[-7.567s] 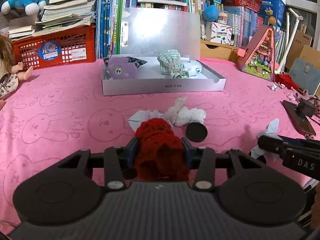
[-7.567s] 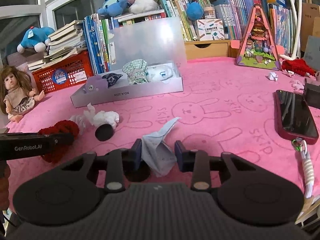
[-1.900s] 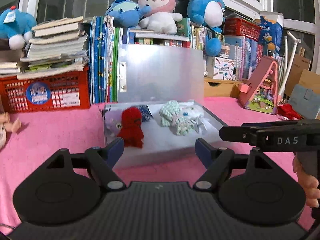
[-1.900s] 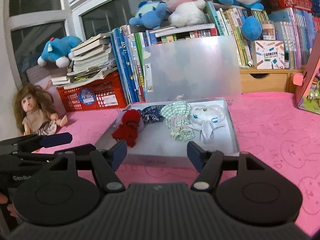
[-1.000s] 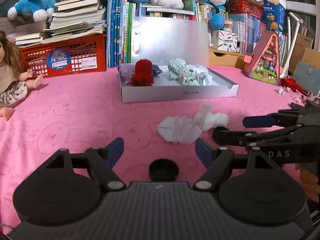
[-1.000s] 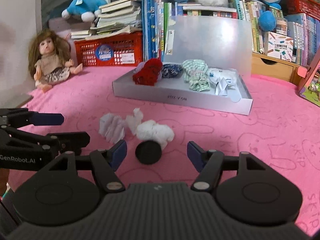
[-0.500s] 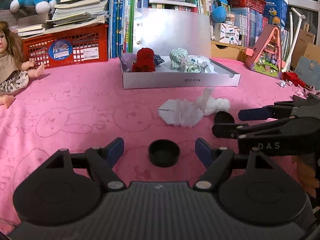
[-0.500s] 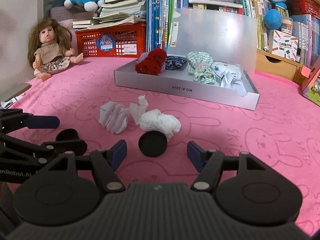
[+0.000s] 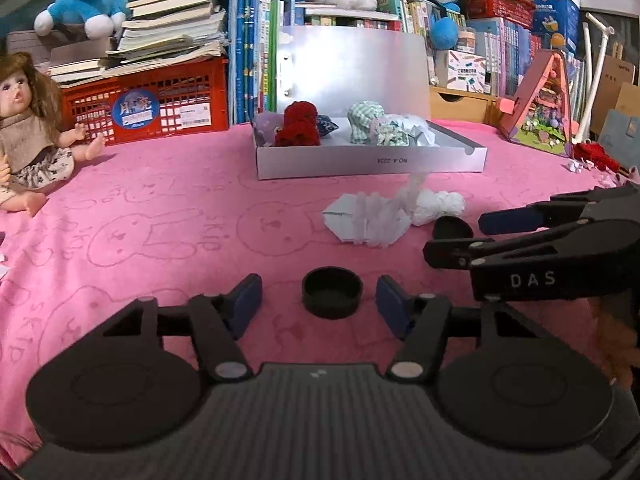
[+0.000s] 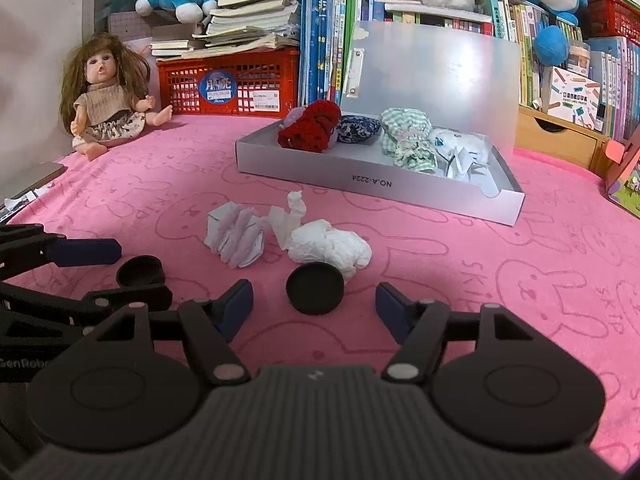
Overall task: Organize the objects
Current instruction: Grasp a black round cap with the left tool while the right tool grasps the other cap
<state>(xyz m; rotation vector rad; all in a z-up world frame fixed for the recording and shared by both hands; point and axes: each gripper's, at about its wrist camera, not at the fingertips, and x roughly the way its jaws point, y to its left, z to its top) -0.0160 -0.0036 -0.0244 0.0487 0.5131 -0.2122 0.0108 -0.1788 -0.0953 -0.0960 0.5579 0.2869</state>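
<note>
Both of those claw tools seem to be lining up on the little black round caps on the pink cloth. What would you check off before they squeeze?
1. Open-side-up black round cap sits between the left gripper pads: ok; its jaws are closing, pads not yet touching.
2. Flat-side-up black round cap is centred ahead of the right gripper: ok; it is closing too, with gaps on both sides.
3. Crumpled white tissue clear of that cap: not ok, it touches the cap's far edge.
4. The two grippers clear of each other: ok, but close.
5. Grey open-lidded box has free space: ok, near its front.
</note>
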